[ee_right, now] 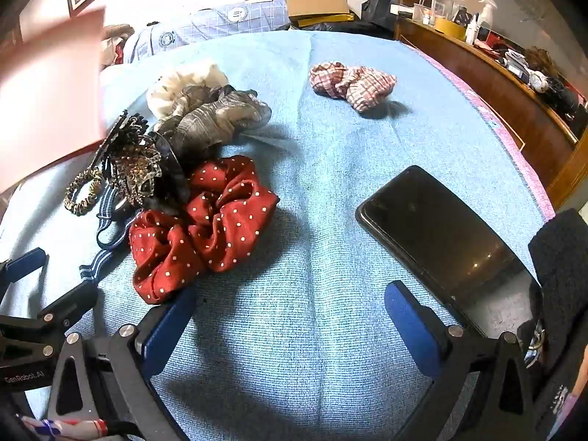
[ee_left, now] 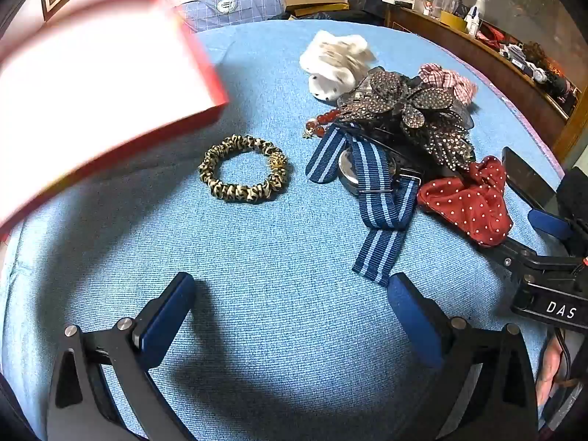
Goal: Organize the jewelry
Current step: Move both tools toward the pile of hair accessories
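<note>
A leopard-print scrunchie (ee_left: 243, 168) lies on the blue cloth ahead of my left gripper (ee_left: 292, 294), which is open and holds nothing. To its right sits a pile: a blue striped watch strap (ee_left: 371, 183), a rhinestone flower clip (ee_left: 411, 110), red beads (ee_left: 323, 119) and a red polka-dot scrunchie (ee_left: 470, 202). My right gripper (ee_right: 290, 308) is open over bare cloth, with the red polka-dot scrunchie (ee_right: 205, 220) by its left finger. A checked scrunchie (ee_right: 352, 81) lies farther back. A red-edged white box (ee_left: 92, 81) fills the upper left.
A black phone (ee_right: 441, 235) lies beside the right gripper's right finger. A grey and a white scrunchie (ee_right: 205, 110) sit behind the pile. A wooden shelf (ee_right: 514, 92) with bottles runs along the right edge. Cardboard boxes (ee_right: 316, 5) and folded cloth lie at the back.
</note>
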`<state>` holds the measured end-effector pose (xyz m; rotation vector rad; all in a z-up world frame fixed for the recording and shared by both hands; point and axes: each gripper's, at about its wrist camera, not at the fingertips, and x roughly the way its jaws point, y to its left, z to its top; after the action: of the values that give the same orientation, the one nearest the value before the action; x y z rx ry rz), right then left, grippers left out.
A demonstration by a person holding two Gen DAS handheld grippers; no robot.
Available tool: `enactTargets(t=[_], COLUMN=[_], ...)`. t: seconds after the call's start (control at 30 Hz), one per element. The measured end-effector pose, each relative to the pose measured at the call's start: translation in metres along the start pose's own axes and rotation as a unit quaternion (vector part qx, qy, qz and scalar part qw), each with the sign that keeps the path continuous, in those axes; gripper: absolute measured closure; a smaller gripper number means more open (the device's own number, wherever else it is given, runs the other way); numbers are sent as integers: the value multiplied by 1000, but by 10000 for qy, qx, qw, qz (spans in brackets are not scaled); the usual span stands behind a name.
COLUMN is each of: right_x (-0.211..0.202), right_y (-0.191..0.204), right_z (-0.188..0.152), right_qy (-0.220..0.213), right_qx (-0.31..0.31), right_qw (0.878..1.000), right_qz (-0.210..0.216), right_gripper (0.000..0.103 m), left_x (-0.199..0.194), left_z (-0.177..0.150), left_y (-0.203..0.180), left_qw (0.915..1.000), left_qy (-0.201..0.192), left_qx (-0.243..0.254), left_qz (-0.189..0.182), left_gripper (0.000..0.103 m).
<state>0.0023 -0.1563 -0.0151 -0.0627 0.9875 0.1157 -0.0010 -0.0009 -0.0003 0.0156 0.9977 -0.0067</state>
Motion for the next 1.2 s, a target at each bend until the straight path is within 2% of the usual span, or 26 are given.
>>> enactTargets(t=[0.97, 1.0, 1.07, 1.2], right_x=[-5, -4, -14, -43], right_y=[-3, -3, -4, -1], right_z=[-6, -3, -9, -21], right_qy=[78, 152, 129, -393], right_qx=[62, 79, 29, -250], right_qw=[9999, 9999, 9994, 9984], right_qz=[-36, -5, 307, 329], right_gripper=[0, 0, 0, 0], left_x=[-4, -10, -30, -59], left_z=[-4, -7, -10, -21], left_y=[-4, -4, 0, 4], left_qw=[10000, 9999, 9982, 9948], left_qy=[-28, -122, -579, -999], left_qx=[-33, 32, 24, 81], left_qz=[66, 73, 147, 155], left_gripper=[0, 0, 0, 0])
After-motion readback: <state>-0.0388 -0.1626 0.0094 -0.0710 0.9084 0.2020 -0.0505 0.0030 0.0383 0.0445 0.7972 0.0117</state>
